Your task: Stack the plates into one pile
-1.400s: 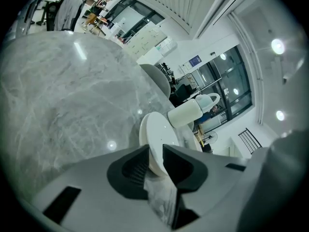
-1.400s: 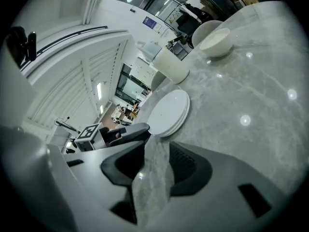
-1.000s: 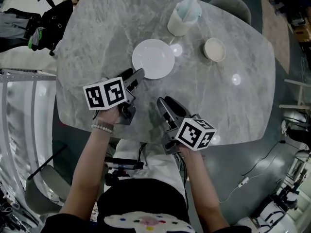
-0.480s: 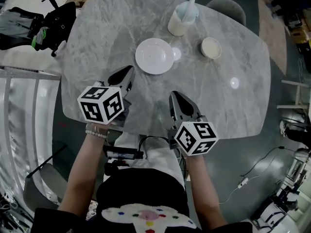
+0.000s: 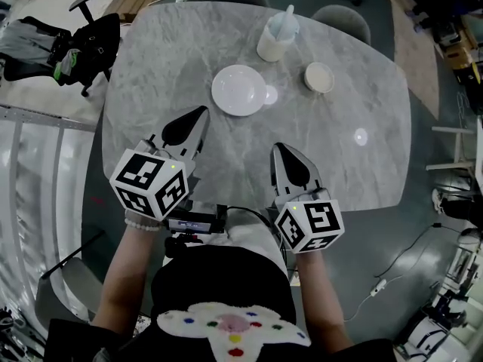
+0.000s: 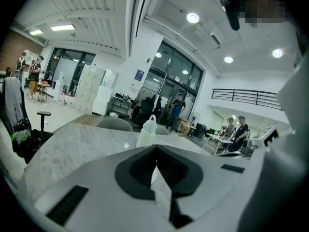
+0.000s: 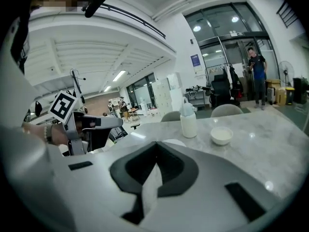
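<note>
Grey marbled surface (image 5: 362, 74), rounded corners, seen in the head view. On it a white plate (image 5: 239, 90) lies flat toward the far middle. A small dish (image 5: 319, 77) sits to the right of the plate, well apart from it, so the two are not stacked. A pale bottle (image 5: 275, 36) stands upright near the far edge, behind and between them. Left tongs (image 5: 198, 114) and right tongs (image 5: 281, 148) are both held over the near half of the surface, tips pointing away from the person, touching neither plate nor dish. The left tip is the nearer one to the plate. Each carries a marker cube (image 5: 149, 183) by the hand. A dark office chair (image 5: 90, 40) stands off the surface's left side.

Left gripper view: left tongs (image 6: 156, 146) clenched, the two jaws meeting in one seam with nothing between them; they have just been closing. The bottle (image 6: 147, 132) rises just above the jaw tips. The surface (image 6: 72, 144) stretches off to the left. People stand far back in a bright hall.

Right gripper view: right tongs (image 7: 156, 144) clenched as well, jaws together, empty. An edge of the plate (image 7: 171, 142) shows just over the tips. Beyond are the bottle (image 7: 188, 122) and, apart to its right, the small dish (image 7: 221, 135). Left tongs (image 7: 120, 122) appear at the left with their marker cube, held above the surface
</note>
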{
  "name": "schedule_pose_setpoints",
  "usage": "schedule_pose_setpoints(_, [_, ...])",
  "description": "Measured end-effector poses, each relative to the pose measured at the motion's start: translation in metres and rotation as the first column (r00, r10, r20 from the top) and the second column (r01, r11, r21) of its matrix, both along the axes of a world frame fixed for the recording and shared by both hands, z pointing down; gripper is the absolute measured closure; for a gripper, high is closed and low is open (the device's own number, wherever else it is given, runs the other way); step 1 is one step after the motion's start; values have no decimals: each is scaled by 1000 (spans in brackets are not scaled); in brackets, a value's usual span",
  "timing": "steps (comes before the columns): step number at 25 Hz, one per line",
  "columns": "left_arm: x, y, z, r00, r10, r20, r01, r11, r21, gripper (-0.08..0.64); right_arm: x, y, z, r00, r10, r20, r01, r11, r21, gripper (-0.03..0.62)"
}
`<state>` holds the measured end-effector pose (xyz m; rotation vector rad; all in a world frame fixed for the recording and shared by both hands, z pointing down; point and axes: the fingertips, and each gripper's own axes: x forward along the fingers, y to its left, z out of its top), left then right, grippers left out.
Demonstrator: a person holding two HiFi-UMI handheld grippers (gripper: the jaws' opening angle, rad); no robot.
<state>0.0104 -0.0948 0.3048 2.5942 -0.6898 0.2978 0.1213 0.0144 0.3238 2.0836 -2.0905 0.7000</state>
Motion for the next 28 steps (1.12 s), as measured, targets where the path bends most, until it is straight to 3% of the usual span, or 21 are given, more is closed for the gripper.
schedule_pose_setpoints(14, [-25, 26, -31, 999, 10, 44, -15, 993, 119, 549, 0, 9, -49, 992, -6, -127, 17, 996, 86, 589])
schedule_pose_setpoints(28, [-38, 31, -44, 998, -11, 70, -1, 985, 172, 549, 5, 7, -62, 987, -5, -158, 21, 994, 103, 589])
